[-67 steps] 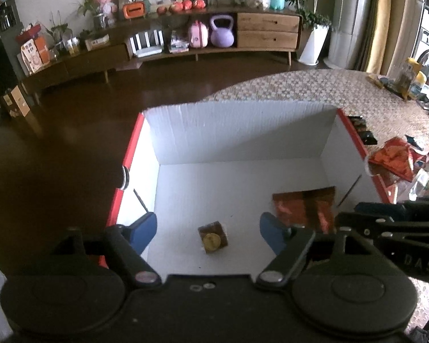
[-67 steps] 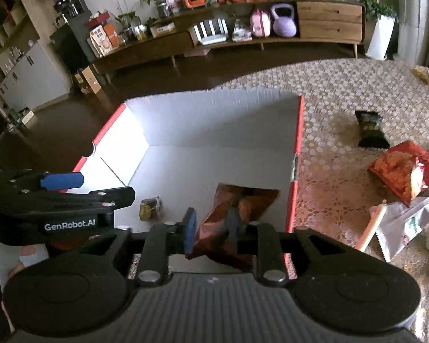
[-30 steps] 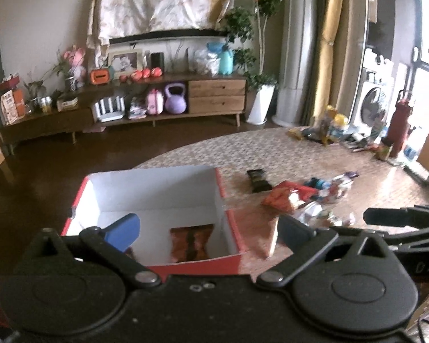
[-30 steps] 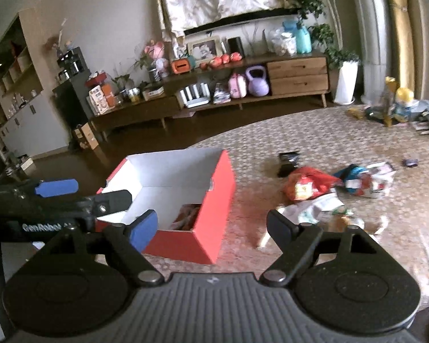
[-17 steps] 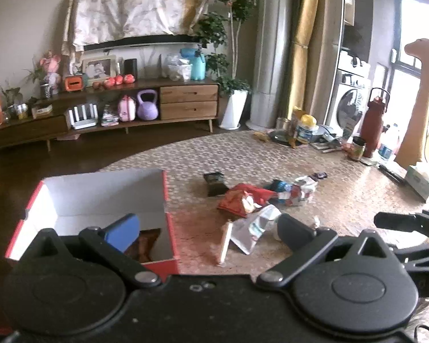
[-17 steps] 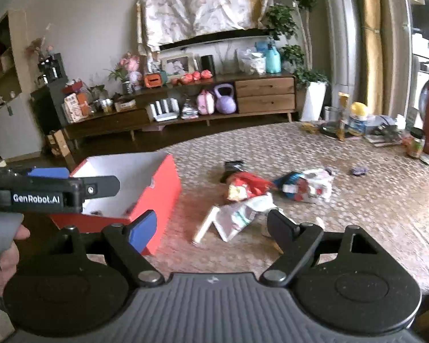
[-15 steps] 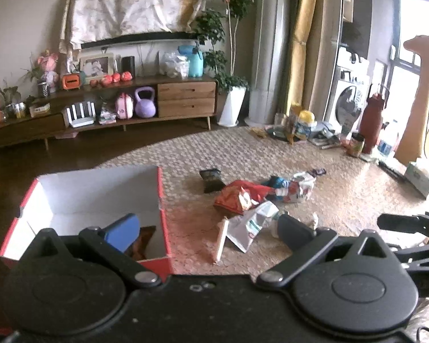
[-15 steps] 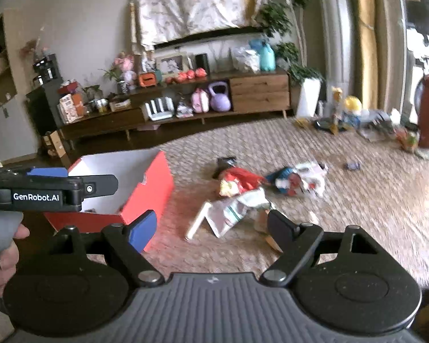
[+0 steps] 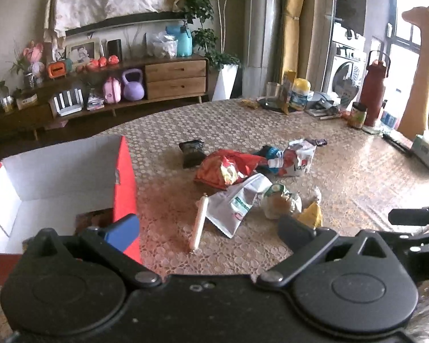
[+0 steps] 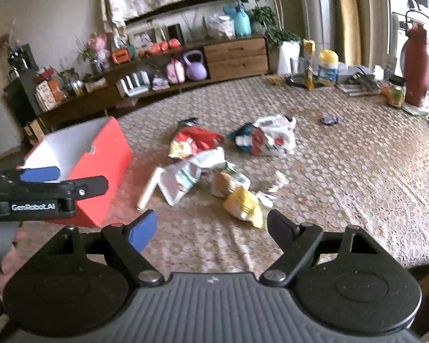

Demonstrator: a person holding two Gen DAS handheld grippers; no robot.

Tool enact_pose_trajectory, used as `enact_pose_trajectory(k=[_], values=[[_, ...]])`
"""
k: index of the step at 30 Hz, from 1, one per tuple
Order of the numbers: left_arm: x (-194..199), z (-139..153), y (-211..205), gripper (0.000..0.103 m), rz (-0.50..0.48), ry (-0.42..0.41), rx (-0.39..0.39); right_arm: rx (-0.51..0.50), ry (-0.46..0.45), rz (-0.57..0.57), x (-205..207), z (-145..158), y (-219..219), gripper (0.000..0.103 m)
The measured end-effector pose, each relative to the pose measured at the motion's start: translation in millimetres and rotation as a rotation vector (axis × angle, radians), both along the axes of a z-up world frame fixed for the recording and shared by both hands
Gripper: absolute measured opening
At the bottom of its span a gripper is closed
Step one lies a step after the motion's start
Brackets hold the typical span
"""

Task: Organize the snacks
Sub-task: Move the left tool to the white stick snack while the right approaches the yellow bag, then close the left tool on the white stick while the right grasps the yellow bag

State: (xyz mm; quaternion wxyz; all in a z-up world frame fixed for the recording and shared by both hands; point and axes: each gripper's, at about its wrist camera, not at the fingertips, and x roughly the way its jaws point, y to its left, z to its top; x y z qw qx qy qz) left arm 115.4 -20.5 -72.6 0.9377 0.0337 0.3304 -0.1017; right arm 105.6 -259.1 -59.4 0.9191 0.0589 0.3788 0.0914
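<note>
My left gripper [image 9: 208, 228] is open and empty above the patterned table, with the red cardboard box [image 9: 125, 171] close on its left. A brown snack packet [image 9: 94, 220] lies inside the box. Ahead lies a loose pile: a pale sausage stick [image 9: 199, 223], a white packet [image 9: 237, 203], a red chip bag [image 9: 226, 168], a black packet [image 9: 191, 151] and a white-and-red bag [image 9: 297, 157]. My right gripper [image 10: 213, 228] is also open and empty. A yellow packet [image 10: 244, 203] lies just beyond its fingertips.
On the table's far side stand a dark red flask [image 9: 374, 91], a jar [image 9: 357, 114], a yellow-lidded canister [image 9: 300, 94] and a tissue box [image 9: 427, 154]. A small purple wrapper [image 10: 329, 119] lies apart. A hand [image 10: 5, 257] holds the left gripper's handle. The table edge runs along the right.
The right gripper let the brown packet go into the box. Both grippers then swung right, away from the box, and sank toward the snack pile. Their jaws stayed wide.
</note>
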Motion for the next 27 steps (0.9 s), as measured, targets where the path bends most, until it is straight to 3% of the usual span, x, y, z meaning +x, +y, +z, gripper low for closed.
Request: enact_pose_trajectory(k=[9,19,27], values=[[20,-30,-17,0.095,0.012,0.033,0.057,0.025,0.06,-0.018,31,-34,-17,0.085],[50,-58,-23,0.066,0.038,0.081,0.113,0.004,0.087,0.028,59,-58,-14,0.084],[75,-75,-19,0.052,0.08,0.152,0.098,0.007,0.116,0.037,79,-75,-7,0.068]])
